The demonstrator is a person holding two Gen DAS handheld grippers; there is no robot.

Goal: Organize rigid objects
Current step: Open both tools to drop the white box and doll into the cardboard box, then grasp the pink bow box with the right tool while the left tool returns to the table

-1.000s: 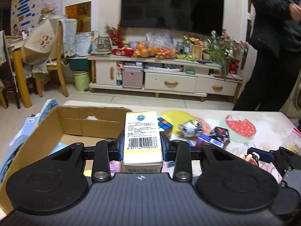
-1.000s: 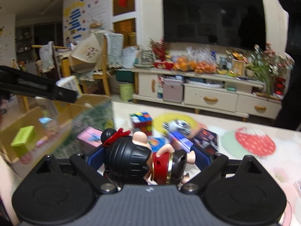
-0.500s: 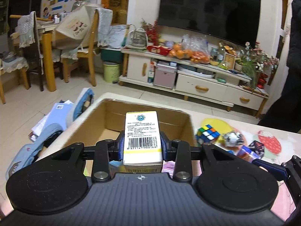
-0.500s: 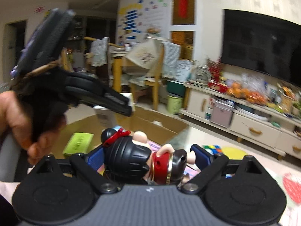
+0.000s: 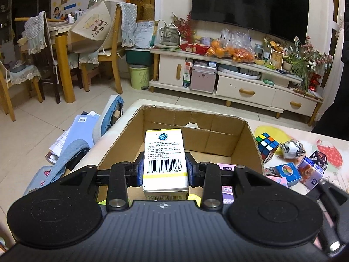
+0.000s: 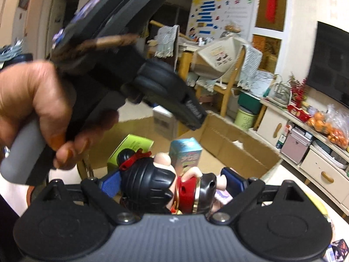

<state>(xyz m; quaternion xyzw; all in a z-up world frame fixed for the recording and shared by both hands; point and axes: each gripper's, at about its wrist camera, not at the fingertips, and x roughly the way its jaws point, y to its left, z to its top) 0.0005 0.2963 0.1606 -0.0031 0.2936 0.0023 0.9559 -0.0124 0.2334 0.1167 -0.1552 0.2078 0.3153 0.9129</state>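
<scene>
Gripping a white box (image 5: pixel 164 159), the left gripper (image 5: pixel 164 170) hung over the cardboard carton (image 5: pixel 218 128). Right gripper (image 6: pixel 172 181) clamped a doll (image 6: pixel 150 185) above that carton's near edge.

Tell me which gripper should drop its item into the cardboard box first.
Left, probably. The left gripper holds the white carton directly over the cardboard box; the right gripper, gripping the doll figure, sits nearer the box's edge.

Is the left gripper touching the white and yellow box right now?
Touching. The left wrist view shows the left gripper with both blue pads pressed flat against the sides of the white and yellow box, no gap either side.
</scene>
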